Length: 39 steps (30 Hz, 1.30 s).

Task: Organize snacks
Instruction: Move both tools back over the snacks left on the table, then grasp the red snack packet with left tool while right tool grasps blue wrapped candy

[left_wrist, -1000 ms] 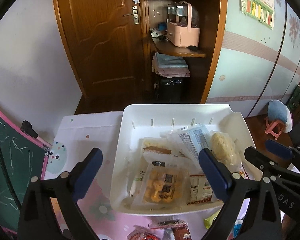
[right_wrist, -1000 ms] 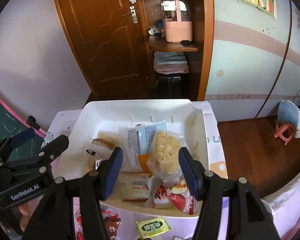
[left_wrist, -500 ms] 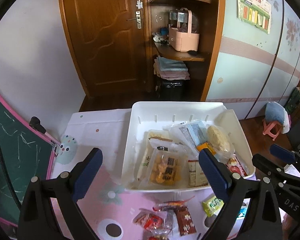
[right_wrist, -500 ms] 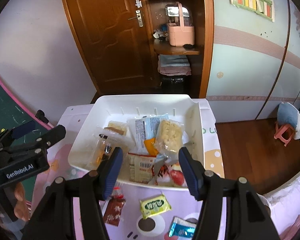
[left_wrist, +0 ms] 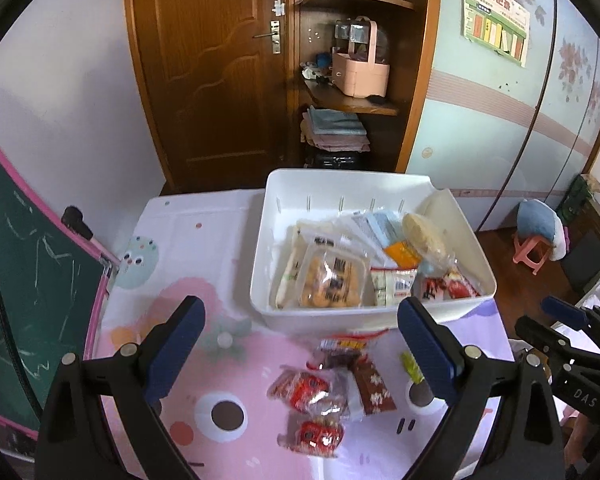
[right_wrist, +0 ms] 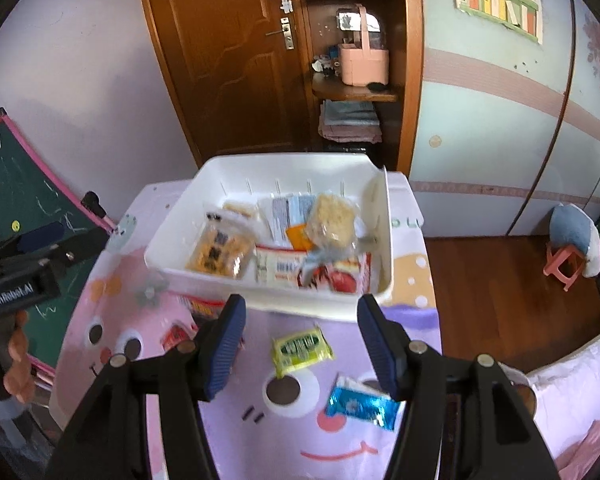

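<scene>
While both claws hang wide apart and hold nothing, the white bin [right_wrist: 268, 304] already has many snacks in it. More wait on the pink cloth [right_wrist: 228, 432] near its front. I think picking is next: the right claw [right_wrist: 300, 344] must drop onto the green pack [right_wrist: 302, 349], and the left claw [left_wrist: 300, 352] onto the red packs [left_wrist: 312, 390].

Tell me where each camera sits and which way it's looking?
Left wrist: sits on the left gripper, looking forward and down over the white bin toward the door; its two open fingers show, with the right gripper at the edge.
Right wrist: sits on the right gripper, facing likewise; open fingers show, the left gripper alongside.
Both share the bin and green packet.
</scene>
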Each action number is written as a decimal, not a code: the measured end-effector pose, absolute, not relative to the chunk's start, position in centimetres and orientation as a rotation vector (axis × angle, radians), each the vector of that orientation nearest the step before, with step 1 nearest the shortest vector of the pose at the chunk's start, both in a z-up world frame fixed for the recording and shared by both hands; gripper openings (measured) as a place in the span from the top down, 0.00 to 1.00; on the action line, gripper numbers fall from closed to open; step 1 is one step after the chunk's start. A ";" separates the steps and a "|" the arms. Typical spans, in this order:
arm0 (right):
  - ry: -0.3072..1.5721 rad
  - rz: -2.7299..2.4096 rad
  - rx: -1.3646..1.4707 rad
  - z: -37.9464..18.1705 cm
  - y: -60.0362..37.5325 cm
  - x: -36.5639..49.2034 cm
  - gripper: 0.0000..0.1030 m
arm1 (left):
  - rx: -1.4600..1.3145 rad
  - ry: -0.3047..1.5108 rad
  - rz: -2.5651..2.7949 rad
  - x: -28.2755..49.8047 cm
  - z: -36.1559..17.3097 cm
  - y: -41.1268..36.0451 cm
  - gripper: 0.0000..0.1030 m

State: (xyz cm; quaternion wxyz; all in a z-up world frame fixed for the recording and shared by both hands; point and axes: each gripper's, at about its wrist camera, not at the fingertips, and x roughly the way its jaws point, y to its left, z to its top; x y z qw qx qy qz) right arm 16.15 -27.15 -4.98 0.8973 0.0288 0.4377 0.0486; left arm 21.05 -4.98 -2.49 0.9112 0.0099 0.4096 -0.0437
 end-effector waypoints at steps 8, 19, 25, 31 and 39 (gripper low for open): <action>0.971 0.097 0.010 -9.6 -29.2 14.1 0.43 | 0.022 0.917 -0.110 18.1 -7.7 -4.7 0.06; 1.073 0.231 -0.164 -16.9 -31.9 14.3 0.43 | 0.003 1.136 -0.103 17.5 -17.3 -4.7 0.06; 1.101 0.327 -0.222 -19.0 -31.8 14.7 0.43 | -0.011 1.184 -0.111 17.4 -19.3 -4.9 0.06; 1.119 0.371 -0.285 -20.0 -31.0 15.5 0.43 | -0.029 1.228 -0.112 17.7 -20.9 -5.0 0.06; 1.144 0.391 -0.340 -20.8 -29.9 16.0 0.43 | -0.073 1.260 -0.100 18.2 -22.0 -4.1 0.06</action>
